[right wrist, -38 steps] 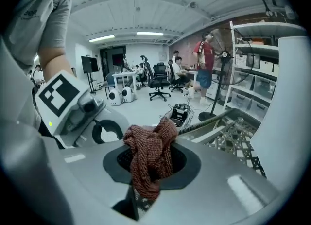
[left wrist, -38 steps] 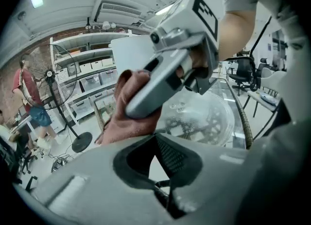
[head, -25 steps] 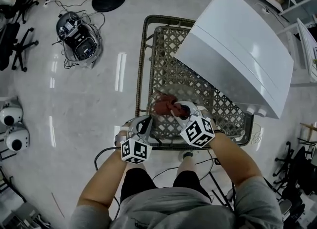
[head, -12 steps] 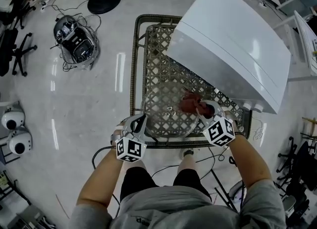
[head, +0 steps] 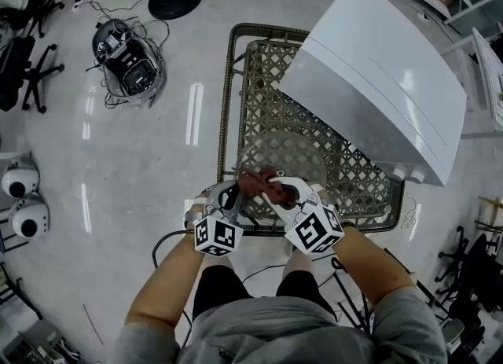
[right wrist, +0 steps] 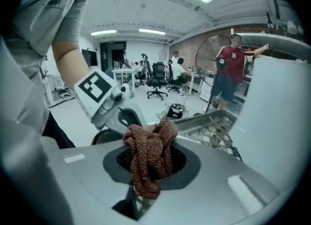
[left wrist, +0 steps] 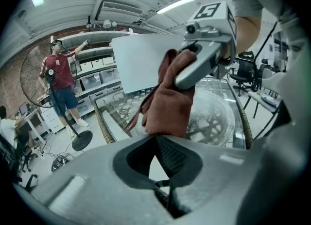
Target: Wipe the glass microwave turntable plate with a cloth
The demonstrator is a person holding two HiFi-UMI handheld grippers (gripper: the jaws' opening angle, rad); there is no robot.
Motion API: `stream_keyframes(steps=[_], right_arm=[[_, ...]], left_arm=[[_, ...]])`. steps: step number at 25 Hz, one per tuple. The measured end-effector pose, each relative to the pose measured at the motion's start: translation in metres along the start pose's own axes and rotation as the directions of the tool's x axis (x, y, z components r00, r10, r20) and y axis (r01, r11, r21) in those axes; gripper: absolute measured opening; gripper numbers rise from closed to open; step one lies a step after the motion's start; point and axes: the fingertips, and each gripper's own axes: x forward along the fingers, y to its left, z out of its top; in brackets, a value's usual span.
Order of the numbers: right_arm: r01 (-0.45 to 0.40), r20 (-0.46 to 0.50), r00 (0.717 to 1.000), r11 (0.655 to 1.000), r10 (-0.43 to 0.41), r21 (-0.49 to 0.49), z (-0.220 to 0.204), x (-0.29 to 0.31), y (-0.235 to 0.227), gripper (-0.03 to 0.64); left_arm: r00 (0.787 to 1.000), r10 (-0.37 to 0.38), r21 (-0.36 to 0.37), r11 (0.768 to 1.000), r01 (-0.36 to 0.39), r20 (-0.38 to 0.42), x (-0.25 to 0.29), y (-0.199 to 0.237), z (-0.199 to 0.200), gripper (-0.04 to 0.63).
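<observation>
I look steeply down on the table [head: 225,111] from overhead; left claw [head: 233,195] and right claw [head: 275,189] cameras face each other closely, sharing the cloth [head: 256,182].

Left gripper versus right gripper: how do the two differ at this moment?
The right gripper is shut on the red cloth. The left gripper holds no cloth and seems shut on the near rim of the plate. The right gripper reaches in over the plate, while the left gripper sits at its edge. Both are close together at the plate's near side.

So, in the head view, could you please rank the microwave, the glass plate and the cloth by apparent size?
1. microwave, clearly the largest
2. glass plate
3. cloth, a small bunch
</observation>
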Motion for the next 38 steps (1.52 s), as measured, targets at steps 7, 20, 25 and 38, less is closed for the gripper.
stream_keyframes(steps=[7,20,25,38], right_arm=[[-0.036,0.013,0.999,0.996,0.035,0.087,0.004,0.04,0.01,0.077],[0.056,-0.168,0.984,0.997,-0.065,-0.059,-0.053,0.021,-0.015,0.075],[0.104,-0.223,0.968,0.993,-0.116,-0.065,-0.086,-0.019,-0.036,0.075],[0.194,-0.337,0.915,0.974,-0.222,-0.115,-0.134,-0.092,-0.07,0.075]], left_arm=[[1.0,-0.001,-0.004,1.0,0.001,0.012,0.0,0.0,0.0,-0.002],[1.0,0.007,-0.01,1.0,-0.007,0.004,-0.003,0.002,-0.002,-0.002],[1.0,0.005,-0.005,1.0,-0.005,-0.007,-0.002,0.001,-0.001,-0.002],[1.0,0.005,0.006,1.0,-0.004,-0.023,-0.001,0.001,0.0,-0.002]])
